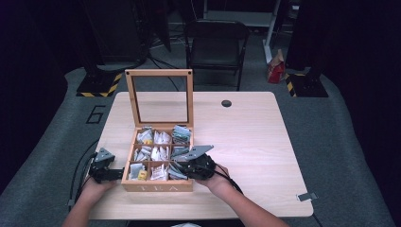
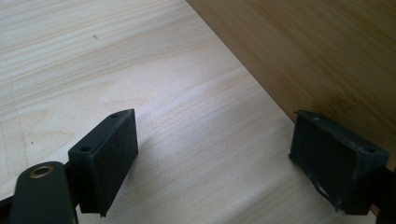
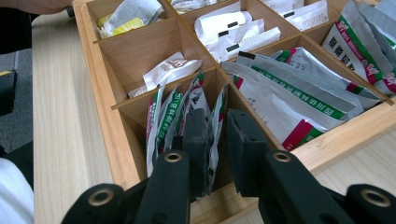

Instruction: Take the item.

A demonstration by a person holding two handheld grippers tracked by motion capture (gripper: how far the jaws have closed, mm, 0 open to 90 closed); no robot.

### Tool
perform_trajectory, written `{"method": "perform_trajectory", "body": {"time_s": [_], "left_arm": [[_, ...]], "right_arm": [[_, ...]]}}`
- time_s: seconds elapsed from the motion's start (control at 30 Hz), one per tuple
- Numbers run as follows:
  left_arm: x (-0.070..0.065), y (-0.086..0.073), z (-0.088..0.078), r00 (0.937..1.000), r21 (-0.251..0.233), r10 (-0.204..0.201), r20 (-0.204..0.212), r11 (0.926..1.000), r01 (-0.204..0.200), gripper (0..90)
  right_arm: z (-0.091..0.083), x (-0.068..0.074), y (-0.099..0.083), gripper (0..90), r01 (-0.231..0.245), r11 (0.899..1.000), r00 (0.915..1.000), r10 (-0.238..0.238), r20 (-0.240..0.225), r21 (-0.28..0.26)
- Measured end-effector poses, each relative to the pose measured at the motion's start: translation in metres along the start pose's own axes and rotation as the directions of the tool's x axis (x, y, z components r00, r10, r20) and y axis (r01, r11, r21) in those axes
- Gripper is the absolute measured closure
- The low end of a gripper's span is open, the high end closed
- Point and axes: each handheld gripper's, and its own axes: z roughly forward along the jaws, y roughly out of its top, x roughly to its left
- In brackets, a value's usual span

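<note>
Wooden nine-compartment tea box [image 1: 157,185]: my right gripper [image 3: 217,135] pinches a green-and-white foil sachet [image 3: 215,122] in its near-right compartment; my left gripper [image 2: 212,154] gapes beside the box.

A wooden tea box [image 1: 158,185] sits near the front edge of the table [image 1: 246,137], its lid [image 1: 160,98] upright behind. Packets [image 3: 180,116] crowd its compartments, leaving narrow gaps. Bare tabletop lies open to the right and behind.
</note>
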Motion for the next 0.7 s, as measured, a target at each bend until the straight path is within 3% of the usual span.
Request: {"method": "perform_trajectory", "body": {"time_s": [0.7], "left_arm": [[-0.0001, -0.0001, 0.0000, 1.0000, 0.000, -0.001, 0.001, 1.0000, 0.001, 14.7]], "right_arm": [[0.0096, 0.0022, -0.0001, 81.8, 0.000, 1.000, 0.9997, 0.001, -0.025, 0.029]]}}
